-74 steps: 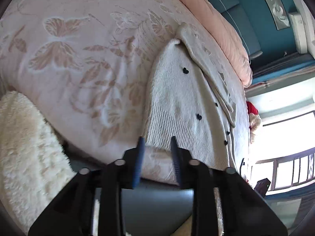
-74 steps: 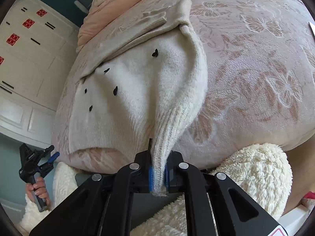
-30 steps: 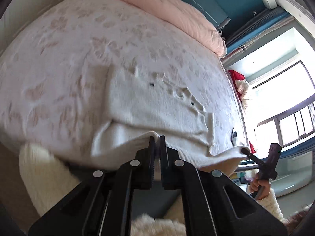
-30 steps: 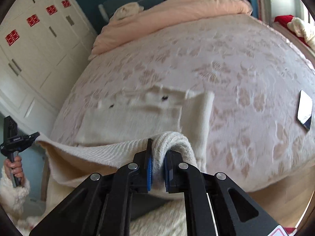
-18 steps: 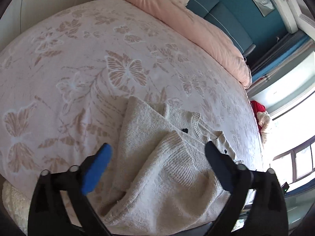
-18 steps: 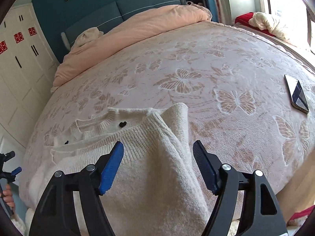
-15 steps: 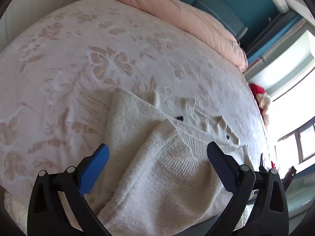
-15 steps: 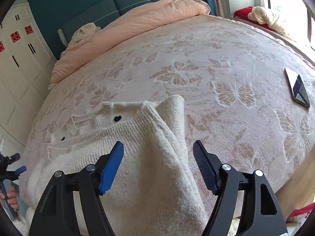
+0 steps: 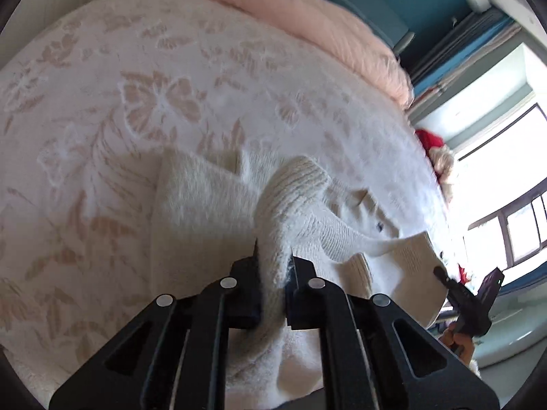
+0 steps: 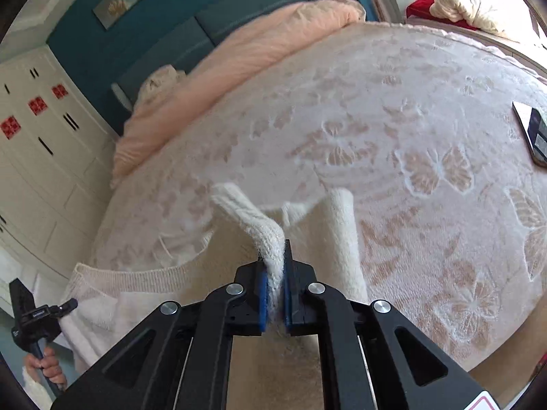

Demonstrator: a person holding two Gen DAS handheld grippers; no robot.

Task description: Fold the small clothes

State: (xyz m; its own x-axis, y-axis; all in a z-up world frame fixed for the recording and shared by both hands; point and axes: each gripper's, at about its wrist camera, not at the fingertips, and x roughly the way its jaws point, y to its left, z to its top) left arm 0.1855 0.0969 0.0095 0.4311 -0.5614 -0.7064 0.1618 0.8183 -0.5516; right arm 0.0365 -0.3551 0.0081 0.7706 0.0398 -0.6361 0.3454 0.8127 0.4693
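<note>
A cream knitted cardigan (image 9: 205, 201) with small dark buttons lies partly folded on the bed near its front edge. My left gripper (image 9: 273, 266) is shut on a bunched fold of the cardigan and lifts it off the bed. My right gripper (image 10: 273, 273) is shut on another raised fold of the same cardigan (image 10: 259, 225). The knit hangs stretched between the two grippers. The right gripper also shows at the right in the left wrist view (image 9: 441, 273), and the left gripper at the left in the right wrist view (image 10: 68, 305).
The bed has a pink bedspread with butterfly patterns (image 9: 154, 102). A peach duvet (image 10: 256, 41) is piled at the headboard. A phone (image 10: 533, 133) lies on the bed at the right. White cupboards (image 10: 41, 136) stand to the left. A red and cream bundle (image 9: 437, 150) lies by the window.
Half a second ago both grippers were wide open above the flat cardigan. Now both have shut on folds of the knit and raised them.
</note>
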